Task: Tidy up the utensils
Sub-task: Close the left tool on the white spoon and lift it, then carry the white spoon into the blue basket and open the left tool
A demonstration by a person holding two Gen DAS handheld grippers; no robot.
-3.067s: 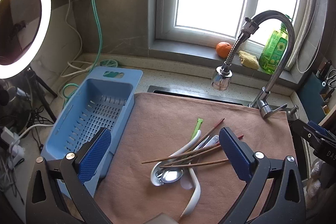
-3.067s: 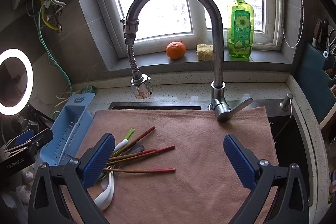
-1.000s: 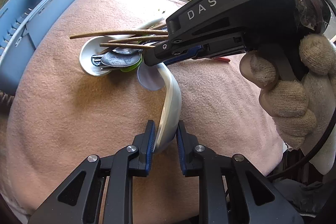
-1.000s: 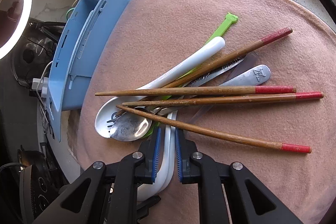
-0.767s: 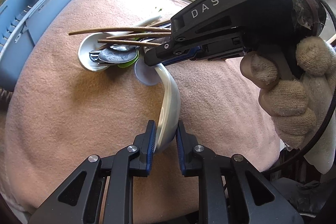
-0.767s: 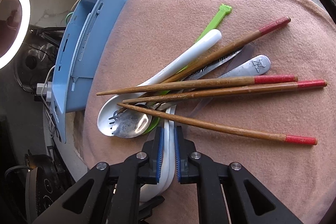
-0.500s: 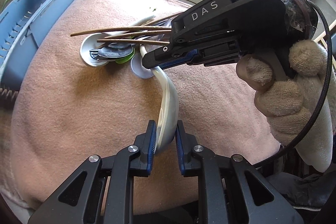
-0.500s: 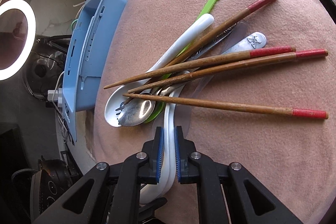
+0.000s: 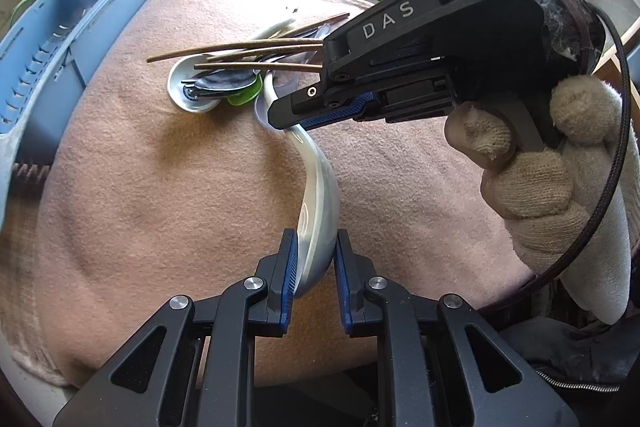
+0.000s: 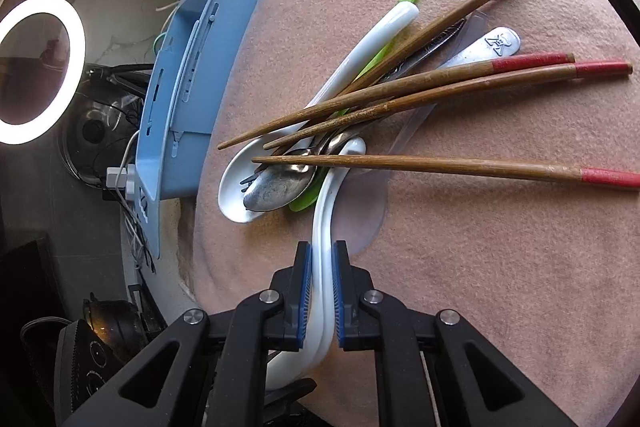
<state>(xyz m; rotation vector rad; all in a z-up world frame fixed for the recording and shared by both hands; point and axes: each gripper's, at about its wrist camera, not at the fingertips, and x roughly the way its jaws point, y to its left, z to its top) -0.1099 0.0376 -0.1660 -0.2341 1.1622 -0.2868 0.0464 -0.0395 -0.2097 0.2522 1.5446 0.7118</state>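
Closest to me, my left hand-held gripper (image 9: pixel 314 263) is clamped on the bowl end of a white ceramic soup spoon (image 9: pixel 316 195), and my right hand-held gripper (image 10: pixel 320 281) pinches the same spoon partway along its curved handle, so both grip one piece between them. My gloved right hand (image 9: pixel 560 163) shows in the left view, wrapped round its gripper's handle. The spoon lies over the pink cloth (image 9: pixel 160 187) spread on the tabletop, its far end tucked under the heap of utensils. Just beyond, that heap looks unsorted: a second white spoon (image 10: pixel 360 47), a metal spoon (image 10: pixel 280 183), a green plastic spoon (image 10: pixel 404 1), a clear plastic one (image 10: pixel 364 211), another steel handle (image 10: pixel 500 45) and four red-tipped wooden chopsticks (image 10: pixel 440 79) crossing over everything. Farther off, at the cloth's edge, sits the blue drainer basket (image 10: pixel 192 75); what I can see of its inside shows no utensils. I judge the job barely begun: nothing appears sorted yet, this first spoon is only gripped, and every other piece waits on the cloth.
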